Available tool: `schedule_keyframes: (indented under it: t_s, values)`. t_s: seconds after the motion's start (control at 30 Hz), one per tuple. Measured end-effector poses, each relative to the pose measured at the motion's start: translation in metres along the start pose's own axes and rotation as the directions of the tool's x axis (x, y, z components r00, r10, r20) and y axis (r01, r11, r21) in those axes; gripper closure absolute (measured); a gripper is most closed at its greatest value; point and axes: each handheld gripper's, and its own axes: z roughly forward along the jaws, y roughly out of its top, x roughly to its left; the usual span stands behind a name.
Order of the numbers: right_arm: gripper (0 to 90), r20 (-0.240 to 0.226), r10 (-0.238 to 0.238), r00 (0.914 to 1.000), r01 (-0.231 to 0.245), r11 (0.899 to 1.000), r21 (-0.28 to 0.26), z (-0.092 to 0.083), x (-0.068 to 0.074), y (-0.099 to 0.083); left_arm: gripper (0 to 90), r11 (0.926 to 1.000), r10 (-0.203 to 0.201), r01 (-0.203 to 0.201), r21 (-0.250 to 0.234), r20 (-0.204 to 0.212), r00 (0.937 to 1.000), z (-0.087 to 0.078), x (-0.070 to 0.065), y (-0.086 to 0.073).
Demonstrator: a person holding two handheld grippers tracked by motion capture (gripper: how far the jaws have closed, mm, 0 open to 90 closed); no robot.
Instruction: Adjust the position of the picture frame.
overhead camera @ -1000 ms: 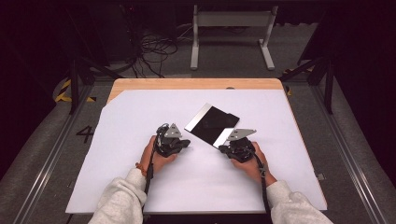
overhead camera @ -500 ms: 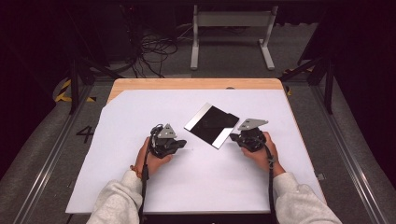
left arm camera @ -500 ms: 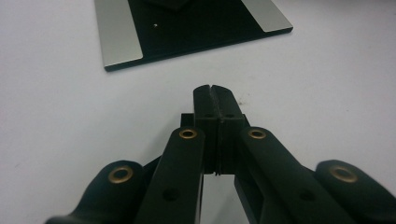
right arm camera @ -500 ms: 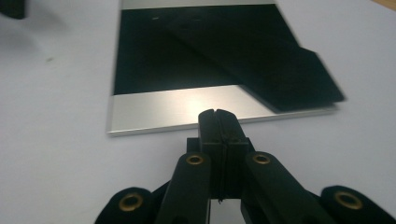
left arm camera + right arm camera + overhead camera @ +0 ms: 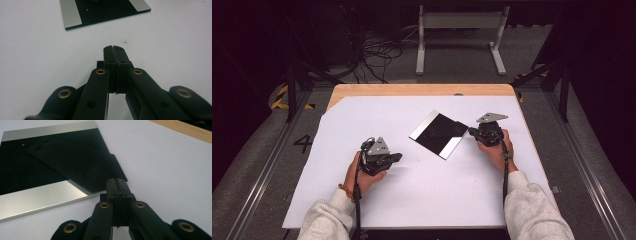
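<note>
plate (image 5: 102,11) top cropped, plate's left corner cropped

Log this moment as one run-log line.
left gripper: shut, empty, on sheet, short of plate | right gripper: shut, empty, at plate right edge | plate: flat on sheet

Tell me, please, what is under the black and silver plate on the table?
The black and silver plate lies flat on the white sheet that covers the wooden table. Whether something thin lies beneath the plate cannot be seen, because the plate covers that spot.
</note>
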Motion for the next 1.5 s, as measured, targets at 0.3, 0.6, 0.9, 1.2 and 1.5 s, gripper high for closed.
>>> schedule_keyframes:
  t_s: [0.3, 0.6, 0.9, 1.2, 1.5]
  values:
    - [90.0, 0.03, 0.033, 0.999, -0.033, 0.999, 0.013, 0.019, -0.011, 0.009, 90.0, 1.0, -0.006, 0.006, 0.007, -0.01, 0.9999, -0.012, 0.0, -0.012]
    - [90.0, 0.065, 0.08, 0.9947, -0.081, 0.996, 0.022, 0.028, -0.026, 0.007, 90.0, 0.9998, -0.008, 0.008, 0.019, -0.002, 1.0, -0.011, -0.001, -0.017]
    - [90.0, -0.008, 0.099, 0.995, -0.099, 0.995, 0.033, 0.034, -0.027, 0.007, 89.9, 0.9995, 0.002, -0.002, 0.03, 0.008, 1.0, -0.007, -0.003, -0.016]
    - [90.0, -0.098, 0.058, 0.9935, -0.053, 0.997, 0.059, 0.034, -0.02, 0.009, 89.9, 0.9986, -0.002, 0.001, 0.053, 0.001, 1.0, -0.002, 0.0, -0.016]
    - [90.0, -0.161, -0.023, 0.9867, 0.035, 0.997, 0.072, 0.031, 0.0, 0.011, 89.8, 0.9971, -0.008, 0.01, 0.076, -0.022, 0.9997, 0.008, 0.005, -0.015]
